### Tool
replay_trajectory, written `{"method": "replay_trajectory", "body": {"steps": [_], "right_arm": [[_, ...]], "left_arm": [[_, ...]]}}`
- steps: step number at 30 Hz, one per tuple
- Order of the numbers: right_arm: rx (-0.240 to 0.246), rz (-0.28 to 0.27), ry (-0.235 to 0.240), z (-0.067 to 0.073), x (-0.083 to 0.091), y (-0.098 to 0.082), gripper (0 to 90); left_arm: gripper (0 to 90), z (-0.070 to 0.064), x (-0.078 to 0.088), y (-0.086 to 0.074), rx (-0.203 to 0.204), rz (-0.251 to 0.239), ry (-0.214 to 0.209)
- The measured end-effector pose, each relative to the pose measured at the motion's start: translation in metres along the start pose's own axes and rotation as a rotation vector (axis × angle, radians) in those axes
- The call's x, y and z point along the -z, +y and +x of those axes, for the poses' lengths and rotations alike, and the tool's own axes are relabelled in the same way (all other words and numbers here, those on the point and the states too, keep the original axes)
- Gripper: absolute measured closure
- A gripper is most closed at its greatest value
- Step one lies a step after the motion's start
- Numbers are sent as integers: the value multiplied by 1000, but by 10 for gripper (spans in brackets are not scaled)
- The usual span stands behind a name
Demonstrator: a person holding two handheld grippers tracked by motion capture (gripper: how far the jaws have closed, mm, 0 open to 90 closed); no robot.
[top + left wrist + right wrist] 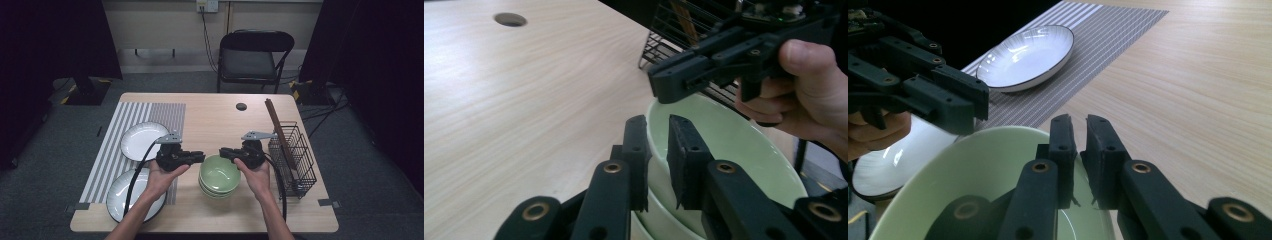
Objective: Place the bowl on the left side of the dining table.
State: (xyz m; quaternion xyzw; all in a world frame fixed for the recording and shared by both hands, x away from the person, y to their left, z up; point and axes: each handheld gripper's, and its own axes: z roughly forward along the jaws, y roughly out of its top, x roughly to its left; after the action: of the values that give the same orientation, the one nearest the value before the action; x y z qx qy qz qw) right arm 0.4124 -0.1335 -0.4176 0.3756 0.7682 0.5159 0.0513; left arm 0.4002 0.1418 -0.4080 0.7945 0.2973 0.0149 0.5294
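Both grippers pinch the rim of the top pale-green ceramic bowl (219, 171) in the stack: left gripper (657, 150) and right gripper (1079, 150) on opposite sides, jaws straddling the wall; risk: thin rim grips slip on uneven lift, or the bowl below sticks and drops.

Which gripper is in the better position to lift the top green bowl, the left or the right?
Both, roughly: left gripper and right gripper each straddle the rim of the top green bowl on opposite sides. Probably a two-handed lift; neither side looks better placed.
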Motion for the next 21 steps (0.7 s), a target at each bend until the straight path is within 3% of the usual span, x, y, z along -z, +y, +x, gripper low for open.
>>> {"method": "replay_trajectory", "body": {"steps": [4, 6, 10, 12, 14, 17, 20, 21], "right_arm": [[5, 11, -3, 0, -1, -1, 837], [-6, 4, -1, -3, 0, -2, 888], [-15, 11, -7, -5, 0, -6, 885], [-25, 13, -3, -7, 0, -8, 877], [-29, 13, -1, -7, 1, -8, 876], [-30, 18, -4, -8, 2, -9, 873], [-26, 21, -1, -9, 4, -10, 867], [-25, 24, -5, -9, 5, -11, 850]], "left_arm": [[812, -1, -6, -2, -11, 11, 20], [866, 0, -7, -3, -11, 7, 17], [884, 3, -8, -1, -7, 17, 14], [900, 4, -8, -1, -16, 34, 44], [900, 3, -7, -2, 10, 39, 49], [900, 3, -7, -3, -6, 72, 58], [883, 2, -3, -2, 2, 16, 43], [877, 2, -2, -1, -6, 18, 45]]}}
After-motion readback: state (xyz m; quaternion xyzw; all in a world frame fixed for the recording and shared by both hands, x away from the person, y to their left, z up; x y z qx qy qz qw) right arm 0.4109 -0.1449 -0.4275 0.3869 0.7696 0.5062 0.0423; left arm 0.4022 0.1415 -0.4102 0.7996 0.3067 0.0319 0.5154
